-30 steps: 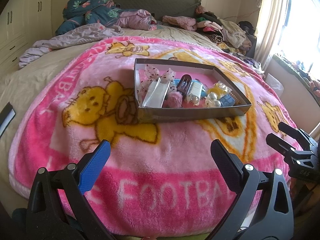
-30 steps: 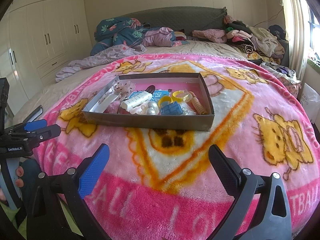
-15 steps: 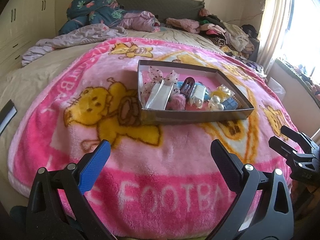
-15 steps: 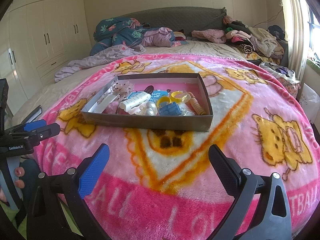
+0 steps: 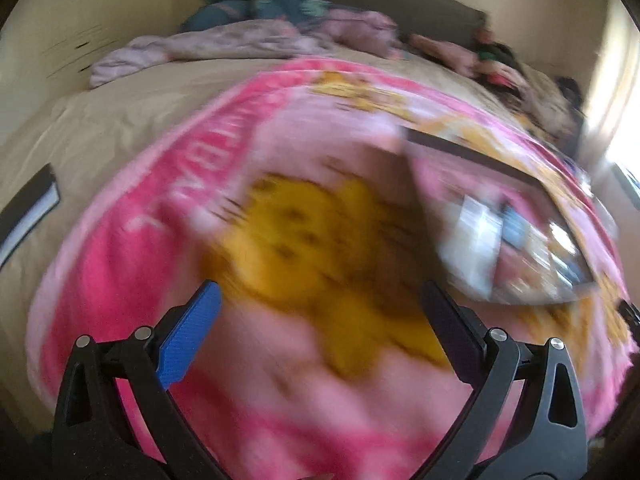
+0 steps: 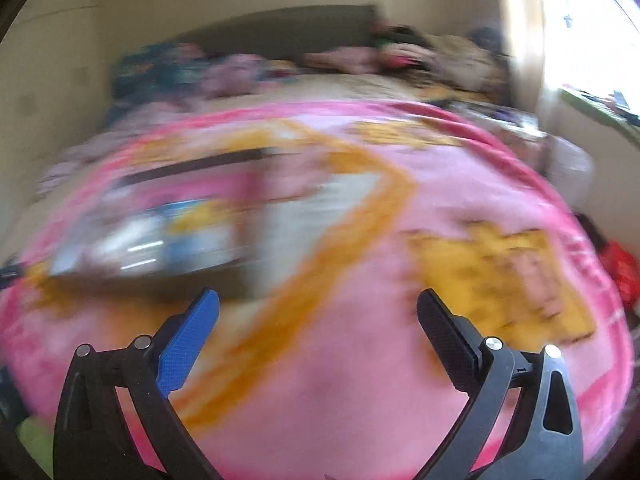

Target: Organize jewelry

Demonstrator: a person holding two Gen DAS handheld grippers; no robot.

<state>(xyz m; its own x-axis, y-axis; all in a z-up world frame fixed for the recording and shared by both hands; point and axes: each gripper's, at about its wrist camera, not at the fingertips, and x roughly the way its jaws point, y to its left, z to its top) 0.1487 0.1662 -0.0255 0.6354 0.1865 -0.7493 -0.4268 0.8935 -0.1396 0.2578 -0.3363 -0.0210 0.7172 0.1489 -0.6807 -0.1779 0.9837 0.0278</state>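
Observation:
Both views are smeared by motion blur. A shallow dark cardboard box [image 5: 476, 156] with jumbled jewelry and small items inside sits on the pink cartoon blanket [image 5: 320, 380], at the right of the left wrist view. The same box [image 6: 192, 168] lies at the left of the right wrist view. My left gripper [image 5: 320, 308] is open over the yellow cartoon print, left of the box, holding nothing. My right gripper [image 6: 318, 304] is open over the blanket [image 6: 340, 380], to the right of the box's near corner, with nothing between its fingers. Single pieces in the box cannot be made out.
Heaped clothes and bedding [image 5: 280, 28] lie along the headboard at the far side of the bed. A bright window [image 6: 592, 32] is at the right, with a red object [image 6: 620, 272] beside the bed. A dark flat thing [image 5: 28, 208] lies at the left bed edge.
Both grippers have swung fast and closer over the blanket: the left view turned left, the right view turned right, so the box slid toward each frame's side. Both stay open.

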